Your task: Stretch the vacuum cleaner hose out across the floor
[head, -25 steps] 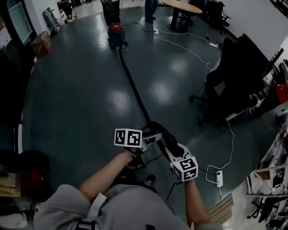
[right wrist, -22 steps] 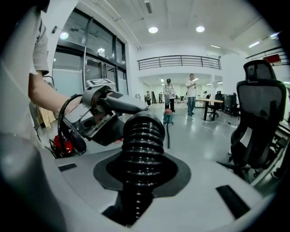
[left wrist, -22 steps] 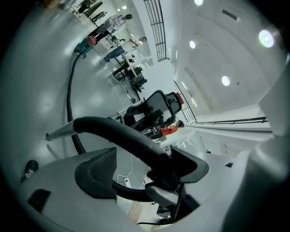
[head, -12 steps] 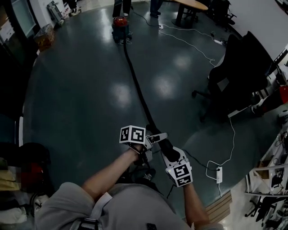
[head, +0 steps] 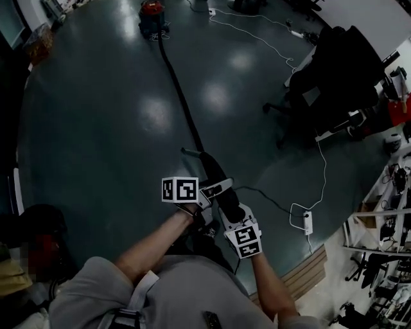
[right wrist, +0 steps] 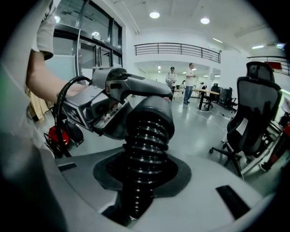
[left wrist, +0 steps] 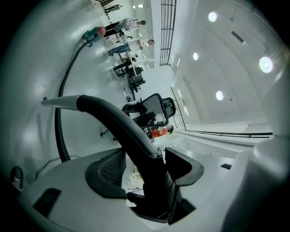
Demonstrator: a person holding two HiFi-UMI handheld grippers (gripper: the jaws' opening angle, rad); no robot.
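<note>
Our left hand-held gripper (head: pixel 217 188) has just been closing its jaws and pinches the curved end tube (left wrist: pixel 118 128) of the hose (head: pixel 176 96). Our right hand-held gripper (head: pixel 231 215) clamps the ribbed length just behind that tube, and we hold both raised in front of us. Below spreads the dark glossy floor (head: pixel 96 135), with a black office chair (head: pixel 334 71) off to the right. From our grip the hose runs nearly straight across the floor to the red vacuum cleaner (head: pixel 151 9) at the far end. A white power strip (head: pixel 307 223) lies near our right side.
</note>
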